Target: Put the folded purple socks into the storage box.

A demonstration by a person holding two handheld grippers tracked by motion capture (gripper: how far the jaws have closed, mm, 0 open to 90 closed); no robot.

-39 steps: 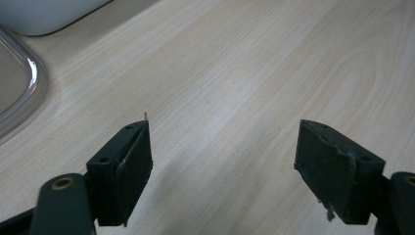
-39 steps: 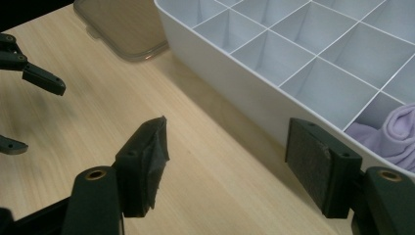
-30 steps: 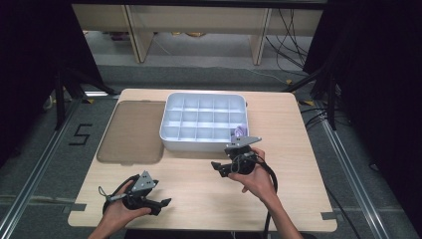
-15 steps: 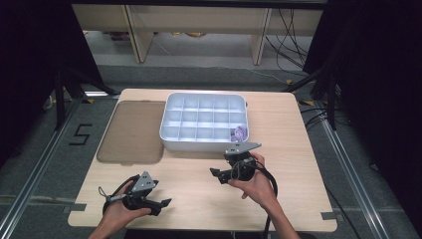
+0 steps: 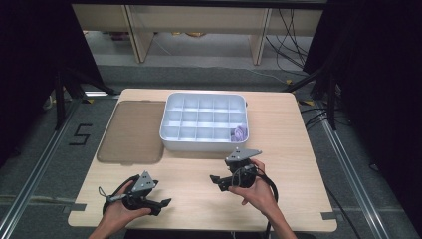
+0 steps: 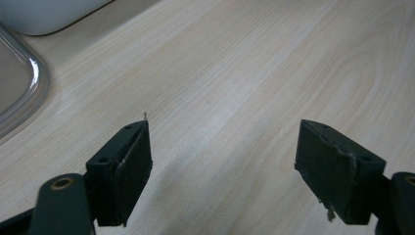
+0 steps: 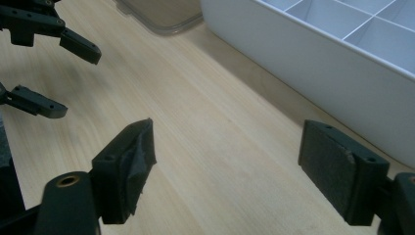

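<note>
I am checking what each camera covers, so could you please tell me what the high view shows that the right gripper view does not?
High view alone: the purple item in the white tray's near-right compartment, both hands, and the right gripper from outside. Right gripper view alone: that gripper's own pads close up, standing wide apart with bare table between them; they have just been opening. Both: the tray, the clear lid beside it, the wooden table and the left gripper, jaws open.
</note>
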